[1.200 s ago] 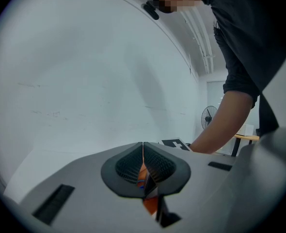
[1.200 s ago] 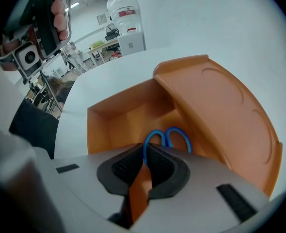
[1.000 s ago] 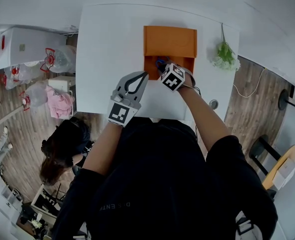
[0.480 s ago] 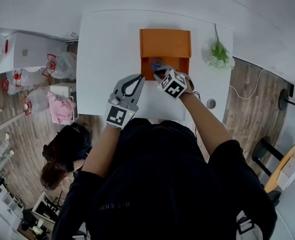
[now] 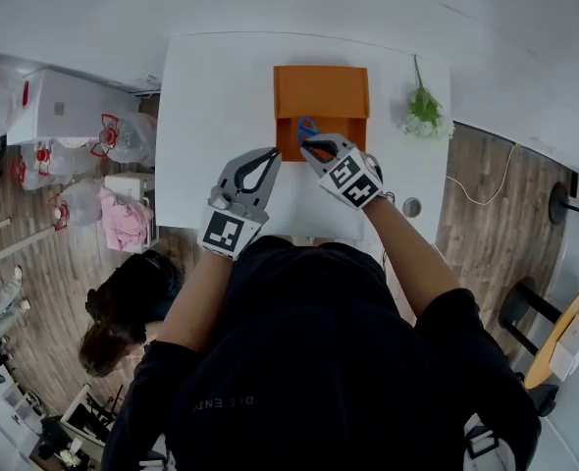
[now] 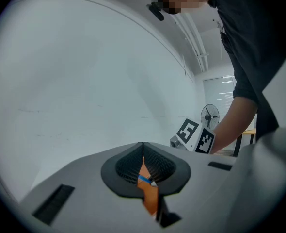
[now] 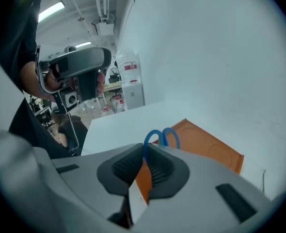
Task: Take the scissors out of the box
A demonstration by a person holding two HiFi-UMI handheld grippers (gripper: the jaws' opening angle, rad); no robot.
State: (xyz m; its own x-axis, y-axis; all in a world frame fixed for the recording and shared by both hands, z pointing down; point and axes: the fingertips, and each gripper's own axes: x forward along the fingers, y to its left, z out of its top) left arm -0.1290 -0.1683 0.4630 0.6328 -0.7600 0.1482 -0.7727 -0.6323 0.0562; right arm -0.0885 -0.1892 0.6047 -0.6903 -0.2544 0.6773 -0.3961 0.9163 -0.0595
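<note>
An orange box [image 5: 321, 94] lies open on the white table [image 5: 211, 96], its lid folded back. My right gripper [image 5: 311, 146] is at the box's near edge, shut on blue-handled scissors [image 5: 305, 129]. In the right gripper view the two blue loops [image 7: 162, 136] stick up past the closed jaws of the right gripper [image 7: 145, 150], with the orange box [image 7: 208, 152] behind them. My left gripper [image 5: 272, 154] hovers just left of the box, shut and empty. In the left gripper view its jaws [image 6: 143, 147] meet, and only a sliver of orange shows through the gap.
A green plant sprig [image 5: 424, 111] lies at the table's right end. A small round object [image 5: 411, 205] sits by the front right corner. A person with dark hair [image 5: 123, 297] is on the floor to the left, near bags [image 5: 113, 135] and a white cabinet.
My right gripper has drawn back toward me from inside the box, bringing the scissors up to the box's near edge. The left gripper has hardly moved.
</note>
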